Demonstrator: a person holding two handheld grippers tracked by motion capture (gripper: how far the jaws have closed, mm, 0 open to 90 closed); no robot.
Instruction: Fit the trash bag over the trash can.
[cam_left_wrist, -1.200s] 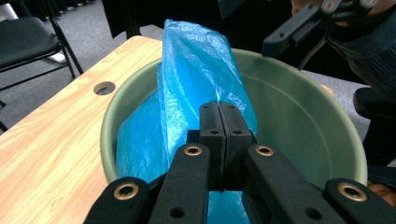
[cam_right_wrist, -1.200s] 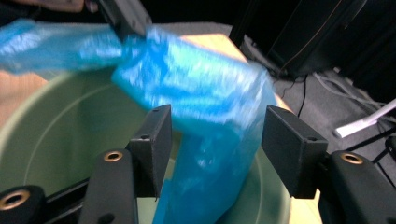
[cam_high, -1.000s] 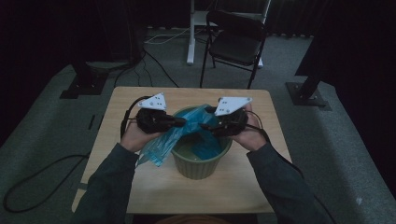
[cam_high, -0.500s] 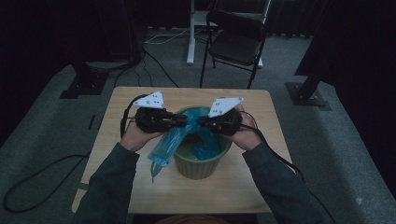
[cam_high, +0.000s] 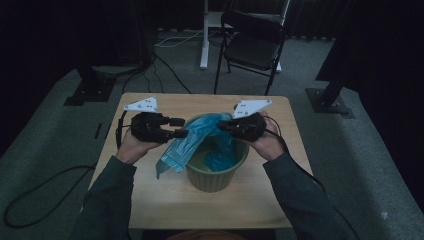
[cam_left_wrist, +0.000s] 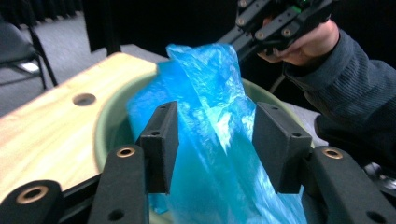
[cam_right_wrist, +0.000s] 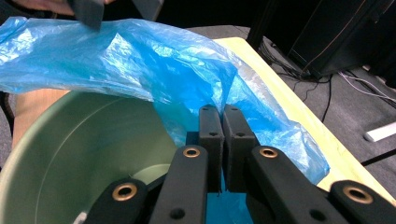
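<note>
A green round bin (cam_high: 215, 175) stands mid-table with a blue plastic bag (cam_high: 182, 147) draped over its left rim and partly down inside. My left gripper (cam_high: 181, 127) is at the bin's left rim. Its jaws have just been opening: in the left gripper view the bag (cam_left_wrist: 210, 84) passes loosely between the spread pads (cam_left_wrist: 163, 135), which do not press on it. My right gripper (cam_high: 224, 126) is over the bin's far right rim. In the right gripper view its jaws (cam_right_wrist: 222, 112) are shut on a fold of the bag (cam_right_wrist: 140, 60) above the bin's inside (cam_right_wrist: 70, 154).
The light wooden table (cam_high: 150, 200) has bare room in front of and beside the bin, and a small hole (cam_left_wrist: 84, 99) in its top. Behind it stand a black folding chair (cam_high: 255, 45), dark stand bases (cam_high: 87, 92) and floor cables (cam_high: 165, 42).
The left gripper let go of the bag, opened, and drew a little to the left. The right gripper moved in over the bin and closed on the bag's edge.
</note>
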